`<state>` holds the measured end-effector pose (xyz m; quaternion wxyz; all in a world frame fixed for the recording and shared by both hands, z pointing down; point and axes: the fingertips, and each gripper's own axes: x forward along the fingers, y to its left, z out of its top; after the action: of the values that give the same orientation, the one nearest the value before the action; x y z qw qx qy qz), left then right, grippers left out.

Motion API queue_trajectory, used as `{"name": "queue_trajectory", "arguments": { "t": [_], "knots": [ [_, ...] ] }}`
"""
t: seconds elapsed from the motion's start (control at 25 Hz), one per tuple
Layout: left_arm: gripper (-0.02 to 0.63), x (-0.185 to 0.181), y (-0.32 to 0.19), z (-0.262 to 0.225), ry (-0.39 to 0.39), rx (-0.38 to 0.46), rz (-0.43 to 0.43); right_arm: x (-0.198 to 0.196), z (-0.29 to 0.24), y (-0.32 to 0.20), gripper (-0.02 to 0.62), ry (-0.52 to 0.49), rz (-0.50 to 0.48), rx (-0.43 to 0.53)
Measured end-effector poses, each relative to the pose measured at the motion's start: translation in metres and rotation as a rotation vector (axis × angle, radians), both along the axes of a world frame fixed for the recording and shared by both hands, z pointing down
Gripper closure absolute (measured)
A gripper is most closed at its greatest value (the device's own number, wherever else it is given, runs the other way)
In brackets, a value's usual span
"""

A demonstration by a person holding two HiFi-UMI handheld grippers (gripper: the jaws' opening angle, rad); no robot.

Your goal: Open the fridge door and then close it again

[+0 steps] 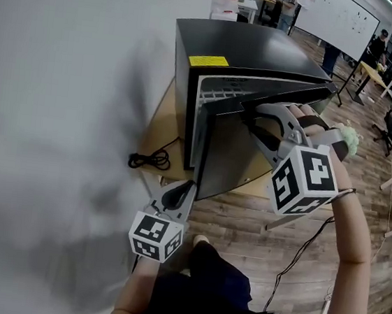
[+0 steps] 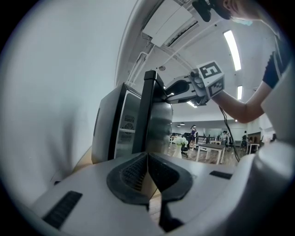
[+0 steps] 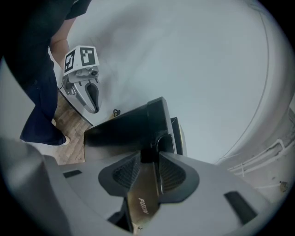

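Right gripper (image 1: 255,121) is clamping the top edge of the fridge door (image 1: 225,156), likely to swing it. The door is standing part open on the fridge (image 1: 250,53), centre far. Left gripper (image 1: 188,187), jaws together and empty, is hanging near left, probably to stay clear of the door.

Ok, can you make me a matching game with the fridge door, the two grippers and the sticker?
Things:
1. fridge door
2. left gripper
3. right gripper
4. sticker

Colour or state:
A. yellow
B. shut, holding nothing
C. partly open
D. clamped on the door's edge

Pairs: 1-C, 2-B, 3-D, 4-A
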<state>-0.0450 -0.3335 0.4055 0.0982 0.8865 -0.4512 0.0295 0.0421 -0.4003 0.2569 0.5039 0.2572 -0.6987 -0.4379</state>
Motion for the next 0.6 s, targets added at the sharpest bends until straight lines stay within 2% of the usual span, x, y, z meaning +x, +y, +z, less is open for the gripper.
{"name": "queue_trajectory", "arguments": {
  "t": [0.28,0.6],
  "knots": [
    [0.597,0.003,0.030,0.001,-0.017,0.001,0.044,0.006,-0.001,0.014,0.503,0.017,-0.038,-0.001],
    [0.597,0.012,0.073,0.012,-0.021,-0.021,0.071,0.029,0.001,0.050,0.500,0.050,0.008,-0.003]
  ]
}}
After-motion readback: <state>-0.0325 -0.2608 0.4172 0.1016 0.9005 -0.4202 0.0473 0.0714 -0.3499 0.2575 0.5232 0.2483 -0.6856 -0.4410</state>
